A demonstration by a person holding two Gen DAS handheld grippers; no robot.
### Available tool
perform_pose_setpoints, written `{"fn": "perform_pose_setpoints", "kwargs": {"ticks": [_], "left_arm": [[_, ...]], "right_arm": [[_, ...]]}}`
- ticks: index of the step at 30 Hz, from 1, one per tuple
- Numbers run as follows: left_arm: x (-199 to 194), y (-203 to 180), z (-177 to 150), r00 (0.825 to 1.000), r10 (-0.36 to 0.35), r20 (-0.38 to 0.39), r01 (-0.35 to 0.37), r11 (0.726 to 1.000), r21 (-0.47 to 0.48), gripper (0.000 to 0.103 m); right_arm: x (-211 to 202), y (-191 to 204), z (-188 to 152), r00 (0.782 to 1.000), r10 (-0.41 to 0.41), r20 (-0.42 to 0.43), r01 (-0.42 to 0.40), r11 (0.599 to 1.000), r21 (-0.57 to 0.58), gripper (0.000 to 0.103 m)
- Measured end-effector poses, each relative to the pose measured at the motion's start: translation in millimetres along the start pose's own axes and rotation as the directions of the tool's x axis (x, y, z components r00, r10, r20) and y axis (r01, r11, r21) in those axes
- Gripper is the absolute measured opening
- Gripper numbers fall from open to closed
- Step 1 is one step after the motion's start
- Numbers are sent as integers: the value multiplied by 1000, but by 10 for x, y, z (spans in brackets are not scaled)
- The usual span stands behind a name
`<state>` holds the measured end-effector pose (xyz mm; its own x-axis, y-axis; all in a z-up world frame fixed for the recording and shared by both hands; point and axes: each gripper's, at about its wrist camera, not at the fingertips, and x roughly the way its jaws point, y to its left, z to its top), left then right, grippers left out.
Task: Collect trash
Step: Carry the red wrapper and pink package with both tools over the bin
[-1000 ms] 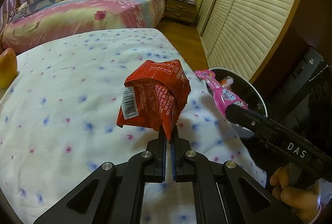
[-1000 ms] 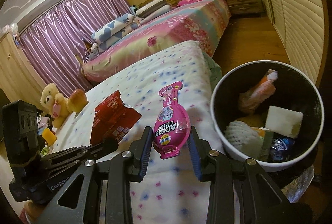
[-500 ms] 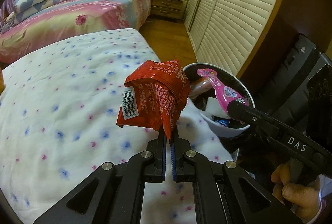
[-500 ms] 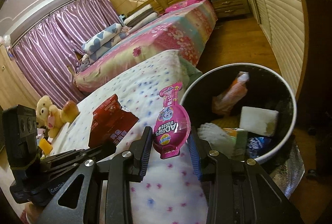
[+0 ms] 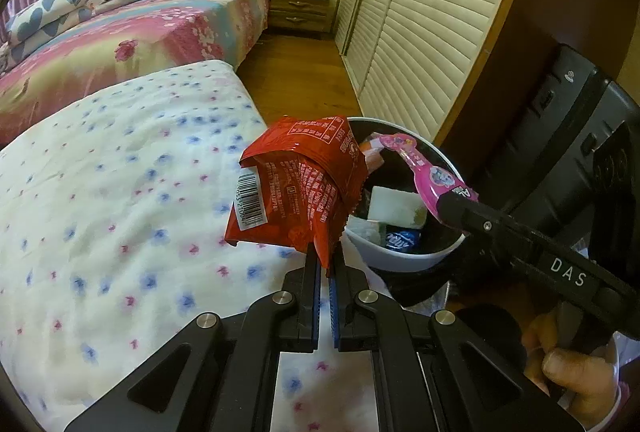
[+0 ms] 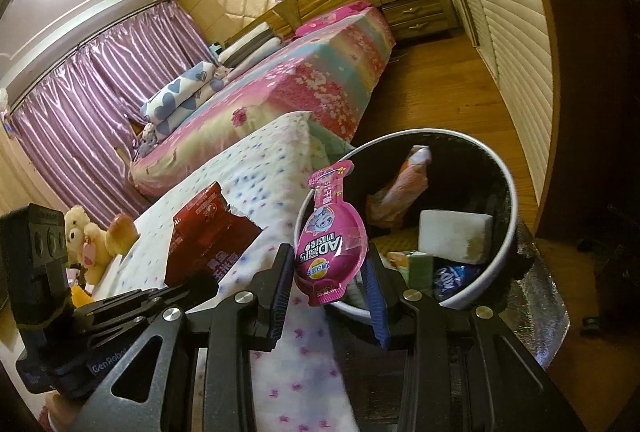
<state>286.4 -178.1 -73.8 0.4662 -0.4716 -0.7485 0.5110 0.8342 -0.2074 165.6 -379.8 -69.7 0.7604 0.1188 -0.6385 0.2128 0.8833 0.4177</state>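
Both claws loaded, trash bin just ahead and to your right

Bed (image 5: 120, 192) with spotted cover runs under your left side; trash bin (image 6: 510, 232) stands on the floor against its corner, already part full; your left claw (image 5: 325, 264) is clenched on the lower edge of the red snack wrapper (image 5: 296, 184), which stands upright above the fingers, barcode facing left, over the bed edge and just short of the rim; your right claw (image 6: 326, 288) grasps the pink sachet (image 6: 330, 244) by its wide base, long axis pointing up and away, narrow neck out over the bin's near rim; right hand is the nearer; bin lies forward-right of both; a short push forward looks enough before you let go.
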Motion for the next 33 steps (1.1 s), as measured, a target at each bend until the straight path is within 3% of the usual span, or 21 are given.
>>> {"fn": "perform_pose_setpoints", "kwargs": {"ticks": [33], "left_arm": [[460, -251, 271, 999, 4, -48, -1, 997, 74, 2]], "right_arm": [[-15, -331, 131, 999, -52, 8, 51, 998, 43, 34]]}}
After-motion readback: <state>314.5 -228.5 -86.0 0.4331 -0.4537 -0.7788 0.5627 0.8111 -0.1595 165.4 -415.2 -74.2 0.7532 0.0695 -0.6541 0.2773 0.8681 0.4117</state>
